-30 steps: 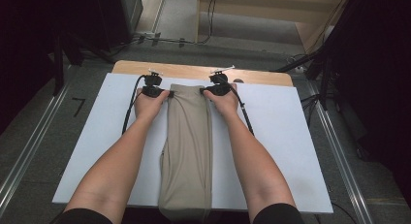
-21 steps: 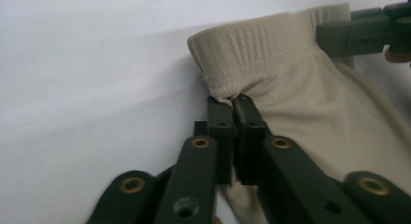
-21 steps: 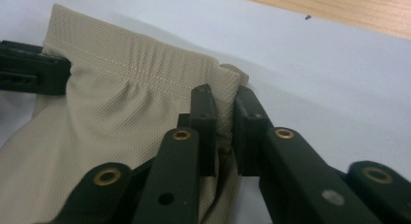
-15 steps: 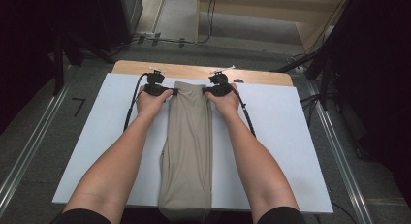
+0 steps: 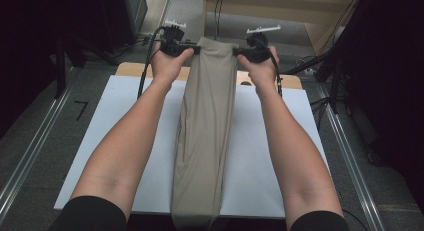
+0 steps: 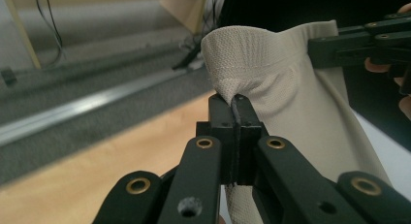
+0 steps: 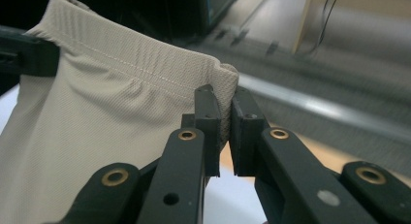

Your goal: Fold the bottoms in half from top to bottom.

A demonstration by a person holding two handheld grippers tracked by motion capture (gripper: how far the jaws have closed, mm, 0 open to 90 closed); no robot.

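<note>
We hold the beige garment (image 5: 205,121) by its waistband at the frame's top, left gripper (image 6: 231,118) and right gripper (image 7: 225,123) both clamped; next we likely lay it flat.

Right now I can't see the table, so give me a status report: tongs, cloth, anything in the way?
Left tongs shut on beige garment waistband corner. Right tongs shut on opposite corner. Garment raised, lower end trailing over white board. Nothing in the way.

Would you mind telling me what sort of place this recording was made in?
Probably a lab or workshop set up for recording. A white board on a wooden table sits between metal floor rails, with cables and stands around it. Both grippers, left gripper and right gripper, hold beige trousers.
</note>
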